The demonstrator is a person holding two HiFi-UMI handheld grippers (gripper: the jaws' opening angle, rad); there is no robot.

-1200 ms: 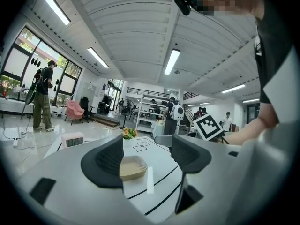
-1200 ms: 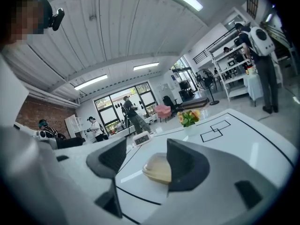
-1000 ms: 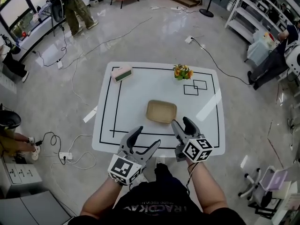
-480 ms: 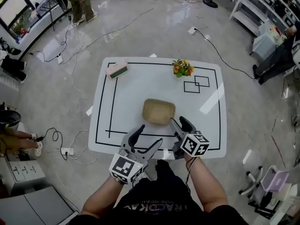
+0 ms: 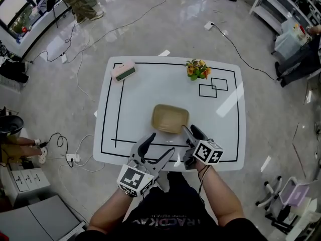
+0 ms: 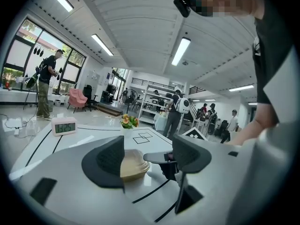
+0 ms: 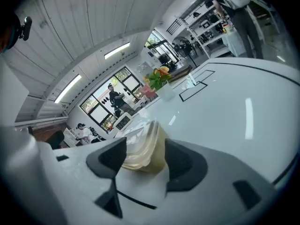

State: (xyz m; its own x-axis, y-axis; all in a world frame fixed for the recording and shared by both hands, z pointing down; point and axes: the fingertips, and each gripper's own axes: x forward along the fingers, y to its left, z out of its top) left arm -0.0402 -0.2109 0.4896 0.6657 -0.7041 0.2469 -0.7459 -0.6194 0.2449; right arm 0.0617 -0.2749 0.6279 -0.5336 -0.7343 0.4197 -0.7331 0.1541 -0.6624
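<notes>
The right claw (image 5: 188, 129) had edged forward to the tan tray (image 5: 170, 117) at the desk's (image 5: 145, 89) near middle, its jaws apart about the tray's corner, while the left claw (image 5: 160, 143) hung open and empty behind.

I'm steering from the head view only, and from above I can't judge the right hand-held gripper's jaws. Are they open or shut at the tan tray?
Observer: Open. In the right gripper view the right hand-held gripper has its jaws apart, with the tan tray showing in the gap. I cannot tell whether a pad touches it.
Operator: What is the pink box at the far left corner?
Observer: A digital clock. The left gripper view shows its display facing the near edge.
Operator: Do the flowers stand in anything?
Observer: Yes, in a small white vase, upright on the table.
</notes>
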